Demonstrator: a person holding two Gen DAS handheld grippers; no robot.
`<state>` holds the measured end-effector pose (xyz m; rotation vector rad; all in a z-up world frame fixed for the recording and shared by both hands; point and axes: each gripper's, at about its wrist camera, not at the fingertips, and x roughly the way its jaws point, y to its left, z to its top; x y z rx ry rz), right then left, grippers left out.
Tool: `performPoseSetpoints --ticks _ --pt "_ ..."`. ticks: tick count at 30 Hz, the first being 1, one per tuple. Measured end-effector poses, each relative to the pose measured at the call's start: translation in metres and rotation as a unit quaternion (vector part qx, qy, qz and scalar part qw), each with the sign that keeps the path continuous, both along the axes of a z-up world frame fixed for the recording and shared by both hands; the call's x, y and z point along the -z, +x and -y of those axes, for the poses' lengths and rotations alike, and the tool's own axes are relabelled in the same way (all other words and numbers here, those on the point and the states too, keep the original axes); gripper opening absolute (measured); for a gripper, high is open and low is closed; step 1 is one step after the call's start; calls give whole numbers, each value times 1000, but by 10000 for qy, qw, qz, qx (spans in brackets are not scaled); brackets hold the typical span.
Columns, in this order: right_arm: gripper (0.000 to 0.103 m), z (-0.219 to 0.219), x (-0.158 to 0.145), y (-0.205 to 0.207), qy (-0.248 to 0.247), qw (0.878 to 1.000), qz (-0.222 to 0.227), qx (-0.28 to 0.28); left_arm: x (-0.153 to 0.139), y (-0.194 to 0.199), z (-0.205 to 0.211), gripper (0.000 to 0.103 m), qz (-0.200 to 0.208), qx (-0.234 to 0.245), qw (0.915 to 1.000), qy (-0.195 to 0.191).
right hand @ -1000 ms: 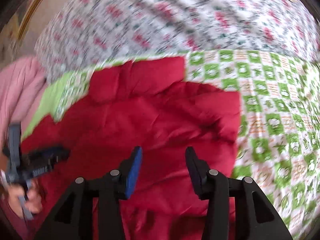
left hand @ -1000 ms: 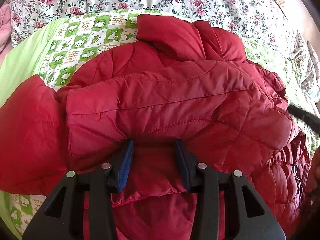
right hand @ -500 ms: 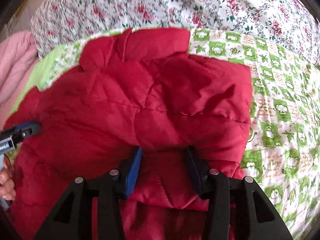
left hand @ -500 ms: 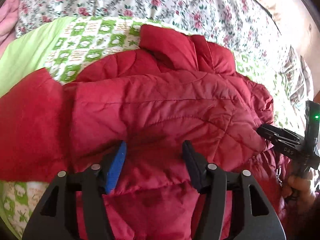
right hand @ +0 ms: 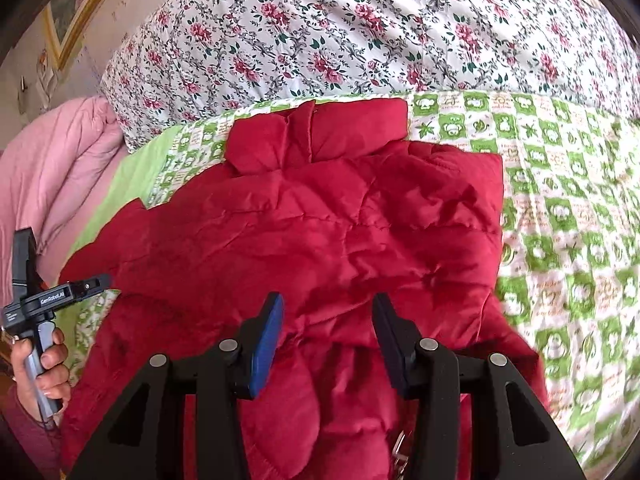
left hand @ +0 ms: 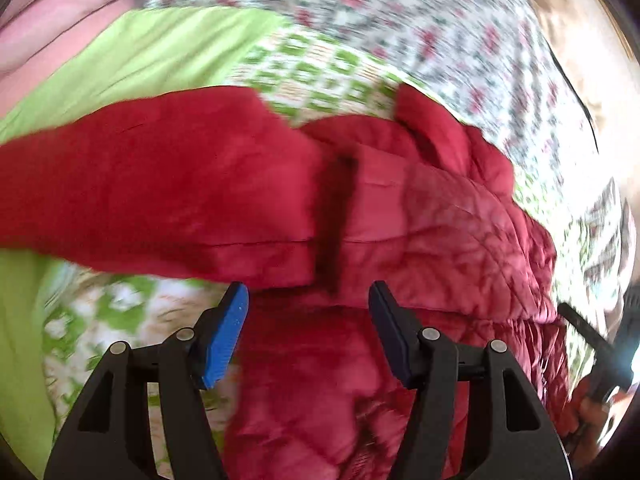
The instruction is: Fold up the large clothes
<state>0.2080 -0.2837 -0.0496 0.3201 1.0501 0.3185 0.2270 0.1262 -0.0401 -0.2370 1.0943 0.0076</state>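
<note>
A red quilted jacket lies on a green-and-white patterned quilt, collar at the far side. Its sleeves are folded across the body. In the blurred left wrist view the jacket fills the middle, one sleeve stretched out to the left. My left gripper is open and empty, just above the jacket's near edge. It also shows in the right wrist view, held at the jacket's left side. My right gripper is open and empty over the jacket's lower middle.
A floral duvet lies behind the quilt. A pink blanket is bunched at the left beside a plain light-green sheet. The right gripper's body shows at the right edge of the left wrist view.
The left gripper has swung left and drawn back from the jacket, its view now blurred. The right gripper has lifted slightly off the folded jacket. Both jaws stay open.
</note>
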Motion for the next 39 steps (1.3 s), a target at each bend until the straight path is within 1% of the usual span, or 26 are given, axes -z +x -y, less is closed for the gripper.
performPoseSetpoints --ticks 4,7,11,14,16,19,20,22,24,27,28,30,31,35,37,39 --pt "48 -1 -4 -11 84 10000 -16 -12 0 -14 -36 62 56 -339 9987 -373" --pt "48 -3 -8 -18 104 9999 14 -48 0 -25 -64 62 135 -666 9960 -586" --pt "49 -6 -11 -25 107 9999 68 -56 3 -29 -97 62 120 -1146 9907 -724" --pt "49 -11 -16 -30 131 9998 133 -108 4 -33 -120 62 129 -1529 9859 -674" --pt "49 -13 -17 -33 107 9997 179 -149 4 -37 -136 62 196 -1724 9815 -806" --pt "49 -14 -16 -34 168 9996 142 -149 9 -40 -156 62 232 -1960 9731 -1189" --pt "49 -16 -17 -34 173 9996 143 -152 12 -41 -163 62 253 -2036 9691 -1371" --pt "49 -17 -16 -35 119 9997 142 -162 17 -44 -176 62 290 -2226 9616 -1577" --pt "49 -19 -14 -34 146 9997 81 -194 18 -47 -186 62 335 -2394 9573 -1587" --pt "49 -21 -13 -35 127 9996 76 -233 24 -48 -204 62 328 -2741 9477 -1604" --pt "49 -22 -14 -35 116 9996 87 -251 26 -47 -211 62 267 -2878 9445 -1559" --pt "49 -22 -13 -35 109 9996 83 -263 27 -46 -219 62 286 -3042 9408 -1468" --pt "49 -22 -13 -35 117 9995 74 -267 28 -45 -225 62 324 -3160 9371 -1448" --pt "49 -25 -10 -36 96 9995 31 -312 31 -38 -244 62 497 -3417 9245 -1616" --pt "49 -26 -10 -37 94 9994 25 -337 30 -33 -249 62 558 -3464 9226 -1607" --pt "49 -26 -10 -38 95 9993 27 -353 27 -26 -250 61 592 -3482 9232 -1514"
